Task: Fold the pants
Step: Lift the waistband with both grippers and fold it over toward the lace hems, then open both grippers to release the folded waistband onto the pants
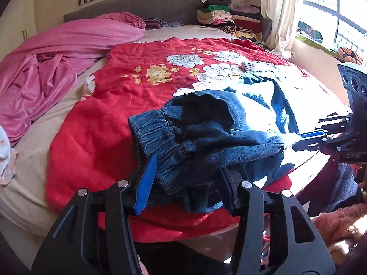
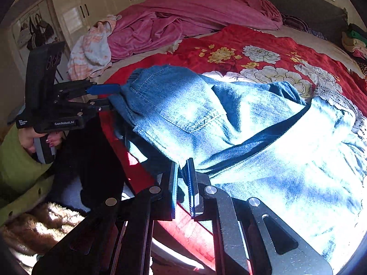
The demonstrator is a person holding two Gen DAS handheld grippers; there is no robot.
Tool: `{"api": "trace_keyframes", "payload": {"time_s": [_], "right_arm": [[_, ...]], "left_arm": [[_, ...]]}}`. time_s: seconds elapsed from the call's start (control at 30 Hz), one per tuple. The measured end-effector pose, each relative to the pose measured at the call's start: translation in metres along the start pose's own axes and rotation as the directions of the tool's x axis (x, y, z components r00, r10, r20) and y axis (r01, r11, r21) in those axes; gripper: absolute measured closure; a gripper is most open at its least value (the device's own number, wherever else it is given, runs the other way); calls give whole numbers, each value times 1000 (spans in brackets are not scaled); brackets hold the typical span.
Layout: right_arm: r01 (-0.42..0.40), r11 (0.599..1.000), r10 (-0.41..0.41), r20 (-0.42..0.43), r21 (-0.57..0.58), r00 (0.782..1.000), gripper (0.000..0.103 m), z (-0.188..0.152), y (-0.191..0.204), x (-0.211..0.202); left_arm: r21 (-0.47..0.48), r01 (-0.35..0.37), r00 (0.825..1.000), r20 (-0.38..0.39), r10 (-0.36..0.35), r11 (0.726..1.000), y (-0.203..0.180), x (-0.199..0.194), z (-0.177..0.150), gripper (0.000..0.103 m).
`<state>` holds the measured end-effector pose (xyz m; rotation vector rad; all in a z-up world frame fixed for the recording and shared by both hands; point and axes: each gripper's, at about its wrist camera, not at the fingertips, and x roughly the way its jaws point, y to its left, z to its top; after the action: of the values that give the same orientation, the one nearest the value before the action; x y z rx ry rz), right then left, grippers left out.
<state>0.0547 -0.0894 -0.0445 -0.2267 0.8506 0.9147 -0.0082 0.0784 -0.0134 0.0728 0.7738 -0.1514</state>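
While the right tongs (image 2: 183,183) pinch the jeans (image 2: 229,126) at the quilt's (image 1: 103,126) six o'clock edge, the left tongs (image 1: 185,183) gape around the waistband unpressed, so folding looks barely begun.

A lime-green sleeve (image 2: 16,167) is worn by the person. Each hand-held gripper (image 1: 187,183) is built of black linkage arms with silver rivets and blue pads (image 1: 145,185). "GenRobot.AI" is printed in white on one.

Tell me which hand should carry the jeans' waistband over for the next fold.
Probably the right: its tool is shut on the jeans at the waist edge. The left tool stands open around the elastic waistband, so it would need to re-grip.
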Motion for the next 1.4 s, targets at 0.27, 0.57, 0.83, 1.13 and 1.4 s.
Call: {"api": "trace_keyframes", "payload": {"time_s": [0.27,0.57,0.83,1.13,1.4], "right_arm": [[-11,1000,11,-18,8,1000,96,-5,5,11],[-23,999,24,-44,37,999,93,-10,5,19],[-36,998,39,-49,46,998,92,-14,11,20],[-87,988,82,44,129,996,89,-7,-1,-25],[46,990,-48,14,131,999,76,22,-11,2]], "left_arm": [[-73,-16,1000,-26,14,997,22,-7,-13,49],[-200,-52,999,4,54,978,56,-38,-6,48],[-120,112,993,35,-108,986,-4,-12,43,48],[-70,1,993,-119,-9,998,-12,38,10,56],[-57,7,995,-101,-13,998,-12,33,-2,56]]}}
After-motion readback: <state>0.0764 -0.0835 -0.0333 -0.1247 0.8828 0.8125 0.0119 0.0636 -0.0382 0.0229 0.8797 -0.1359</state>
